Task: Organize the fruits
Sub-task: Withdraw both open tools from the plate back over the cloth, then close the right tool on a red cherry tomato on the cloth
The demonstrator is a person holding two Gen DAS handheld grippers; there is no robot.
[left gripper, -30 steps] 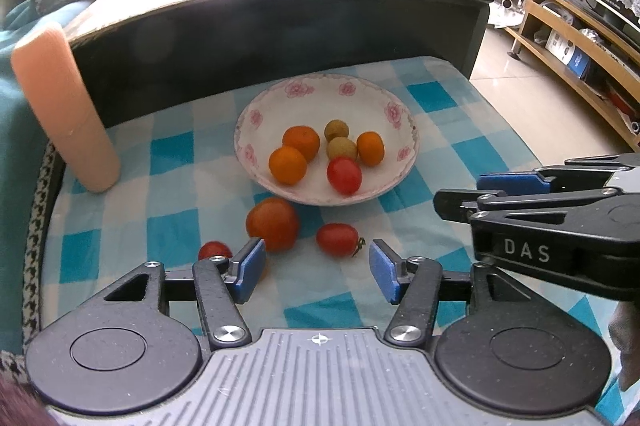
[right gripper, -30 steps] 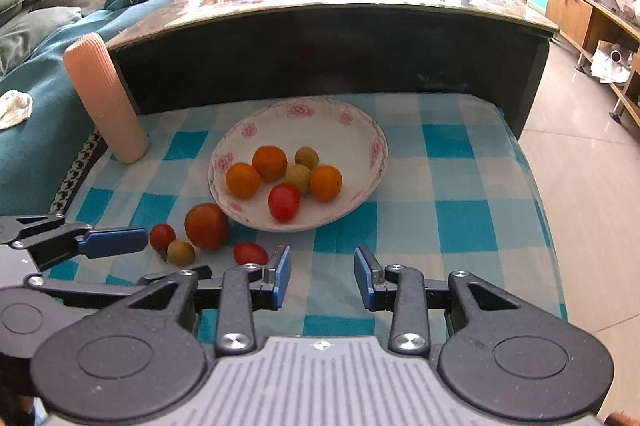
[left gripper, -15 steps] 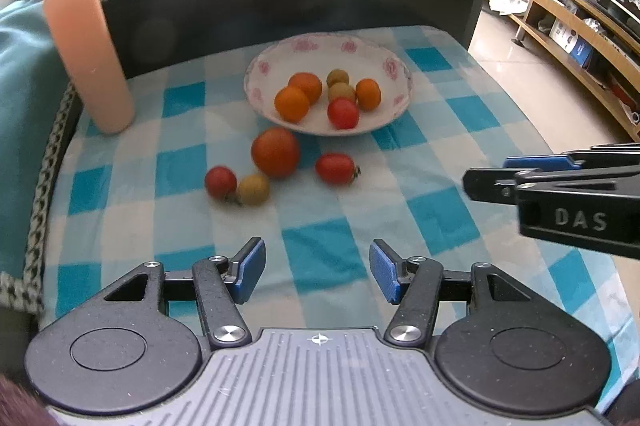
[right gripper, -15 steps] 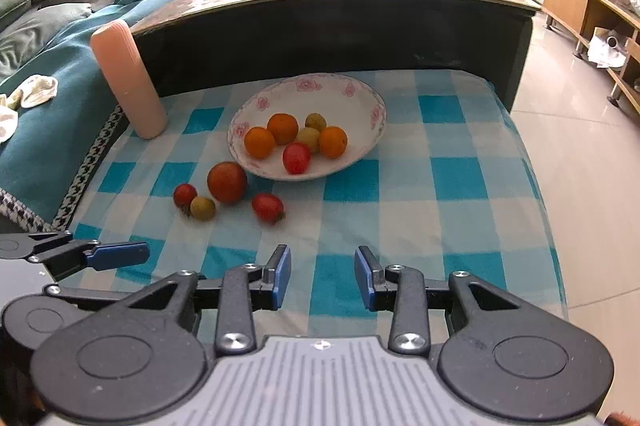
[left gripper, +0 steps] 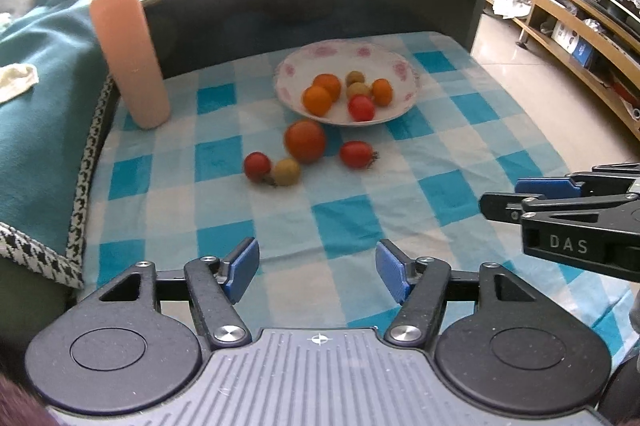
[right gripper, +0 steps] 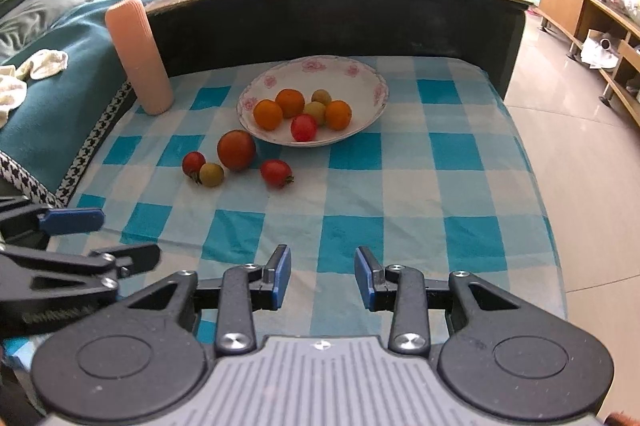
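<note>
Both grippers hang above the near part of the blue-and-white checked cloth point(left gripper: 344, 222), well apart from the fruit. The left gripper point(left gripper: 318, 268) has its jaws wide apart and holds nothing; the right gripper point(right gripper: 322, 276) is also spread open and empty.

The floral plate point(right gripper: 360, 73) stands toward the far side of the cloth and carries three small oranges, two greenish-yellow round fruits and one cherry tomato. Four pieces lie loose on the cloth just in front of it: a large tomato point(right gripper: 236, 149) close to the plate rim, a small red tomato point(right gripper: 193, 163) touching a yellowish fruit point(right gripper: 211, 174), and an oval cherry tomato point(right gripper: 275, 171) a little to the right.

The risk, as it appears, is in the shape of these things. All are round and smooth, so a jaw that meets one off its middle may push it away (the cloth gives little resistance to rolling), perhaps toward the edge. The red tomato and the yellowish fruit touch, so closing on one probably disturbs the other. Ripe tomatoes are soft, and too strong a squeeze could split the skin. The plate is shallow and already holds six pieces; the large tomato, if released too high, may knock others out.
</note>
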